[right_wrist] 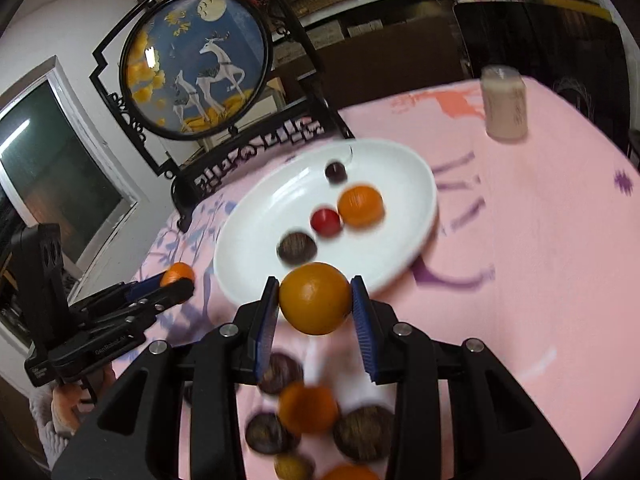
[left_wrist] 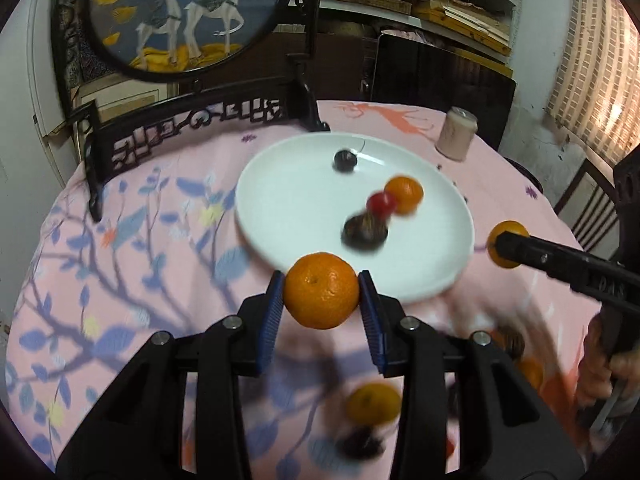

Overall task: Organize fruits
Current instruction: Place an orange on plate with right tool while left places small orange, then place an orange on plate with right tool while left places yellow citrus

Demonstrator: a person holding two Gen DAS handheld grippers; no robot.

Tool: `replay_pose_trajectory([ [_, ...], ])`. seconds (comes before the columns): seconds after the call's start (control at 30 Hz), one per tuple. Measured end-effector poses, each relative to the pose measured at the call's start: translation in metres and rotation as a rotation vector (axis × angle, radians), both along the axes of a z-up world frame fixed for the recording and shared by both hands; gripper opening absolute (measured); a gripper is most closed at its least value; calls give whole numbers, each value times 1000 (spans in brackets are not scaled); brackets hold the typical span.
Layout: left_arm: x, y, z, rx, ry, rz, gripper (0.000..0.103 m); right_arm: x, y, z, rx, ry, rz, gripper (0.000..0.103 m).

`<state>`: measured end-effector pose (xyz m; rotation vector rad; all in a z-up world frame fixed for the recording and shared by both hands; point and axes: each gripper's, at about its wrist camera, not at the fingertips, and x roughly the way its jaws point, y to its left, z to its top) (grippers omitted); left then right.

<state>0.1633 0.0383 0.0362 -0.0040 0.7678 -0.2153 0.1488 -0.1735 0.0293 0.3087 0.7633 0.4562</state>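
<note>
- The fruits on the white plate (left_wrist: 280,184) are smeared by blur.
- Fruit low on the cloth (right_wrist: 308,408) is fuzzy and partly behind the gripper's black arms.
- The deer picture (left_wrist: 180,12) is cut off at the top.

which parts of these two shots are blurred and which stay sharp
Left wrist view: the held orange and the left gripper are sharp, while the plate fruit and the loose fruit below the jaws smear with motion. Right wrist view: the right gripper and its orange are crisp, while the can and tablecloth streak; both bend at the fisheye edges.
</note>
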Motion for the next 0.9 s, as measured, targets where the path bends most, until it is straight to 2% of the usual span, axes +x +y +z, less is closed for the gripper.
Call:
replay_pose_trajectory([
  [0.1, 21, -12, -6, 18, 8, 20, 41, 24, 17, -1, -11, 12, 29, 39],
  [0.13, 22, -14, -8, 18, 4, 27, 57, 30, 21, -5, -16, 16, 29, 52],
  [0.17, 23, -15, -11, 21, 1, 30, 65, 31, 22, -8, -18, 17, 21, 58],
  [0.2, 20, -15, -12, 26, -12, 20, 68, 29, 21, -11, -20, 7, 19, 59],
  [0.3, 12, -10, -9, 33, -35, 17, 69, 22, 14, -6, -31, -39, 22, 59],
  [0.4, 3, -6, -10, 12, -23, 14, 77, 12, 4, -3, 5, -35, 23, 59],
  [0.5, -12, -5, -19, 47, -7, 11, 85, 0, 1, -7, -3, -15, 35, 59],
  [0.73, -59, -10, -34, 150, -12, -55, 93, -29, -8, -17, -18, 13, 39, 64],
  [0.9, -79, -15, -34, 168, -41, -95, 95, -36, -20, -18, 10, 20, 16, 66],
])
